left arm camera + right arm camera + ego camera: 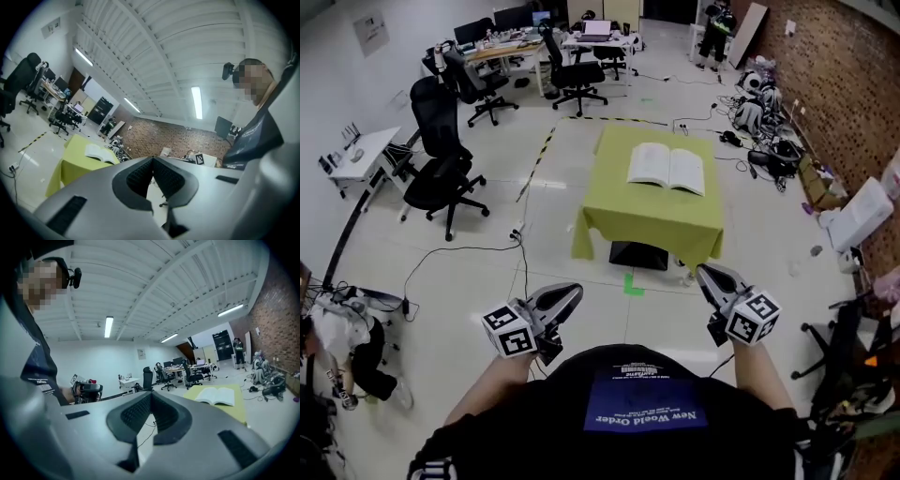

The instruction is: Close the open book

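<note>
An open book [667, 169] lies flat, white pages up, on a small table draped in a yellow-green cloth [652, 225], some way ahead of me across the floor. My left gripper [575, 294] is held low at the left, well short of the table, its jaws shut with nothing between them. The right gripper [704, 273] sits at the right, nearer the table's front corner, also shut and empty. From the left gripper view, the gripper [153, 160] sees the book [99, 153] far off at the left. The right gripper [151, 394] shows the book [217, 395] at the right.
Black office chairs [441, 164] stand on the left, desks with monitors [502, 45] at the back. Bags and cables [764, 108] crowd the brick wall at the right. A dark box [637, 255] sits under the table, with green tape [633, 284] on the floor. A person [715, 33] stands far off.
</note>
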A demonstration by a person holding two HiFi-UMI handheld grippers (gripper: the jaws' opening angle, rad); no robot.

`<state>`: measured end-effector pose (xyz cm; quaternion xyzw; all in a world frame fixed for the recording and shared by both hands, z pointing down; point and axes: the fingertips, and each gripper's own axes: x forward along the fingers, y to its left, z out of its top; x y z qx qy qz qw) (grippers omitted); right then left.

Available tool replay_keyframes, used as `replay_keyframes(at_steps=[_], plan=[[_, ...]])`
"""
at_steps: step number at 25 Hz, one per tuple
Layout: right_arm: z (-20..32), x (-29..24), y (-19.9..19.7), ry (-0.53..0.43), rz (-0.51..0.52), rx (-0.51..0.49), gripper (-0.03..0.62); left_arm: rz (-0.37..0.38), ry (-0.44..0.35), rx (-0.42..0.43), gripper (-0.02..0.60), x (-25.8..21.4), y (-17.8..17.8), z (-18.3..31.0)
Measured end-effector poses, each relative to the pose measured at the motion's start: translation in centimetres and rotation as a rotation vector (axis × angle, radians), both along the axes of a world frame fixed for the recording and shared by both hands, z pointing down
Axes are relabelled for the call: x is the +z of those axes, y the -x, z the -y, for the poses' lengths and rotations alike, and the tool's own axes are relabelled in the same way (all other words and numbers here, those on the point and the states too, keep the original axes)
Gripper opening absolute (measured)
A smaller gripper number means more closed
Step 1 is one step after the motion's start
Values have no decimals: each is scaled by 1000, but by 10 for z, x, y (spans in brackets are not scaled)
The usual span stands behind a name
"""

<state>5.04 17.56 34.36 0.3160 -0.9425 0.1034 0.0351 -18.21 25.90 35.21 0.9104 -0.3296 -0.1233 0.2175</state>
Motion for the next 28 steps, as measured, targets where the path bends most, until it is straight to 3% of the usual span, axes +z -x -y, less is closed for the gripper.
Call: replay_keyframes(at_steps=[5, 11, 20, 28], plan=[[79, -9, -25, -13, -12, -103, -15, 2, 10, -64, 6, -11, -43, 63], [152, -14, -53, -15, 32, -144, -15, 9, 6, -92, 6, -26, -82, 131], [209, 3, -81, 27, 45, -94, -15, 20, 23, -62, 6, -26, -97, 199], [262, -10, -76, -6, -15, 33, -15, -18, -18, 64, 6, -25, -80, 280]])
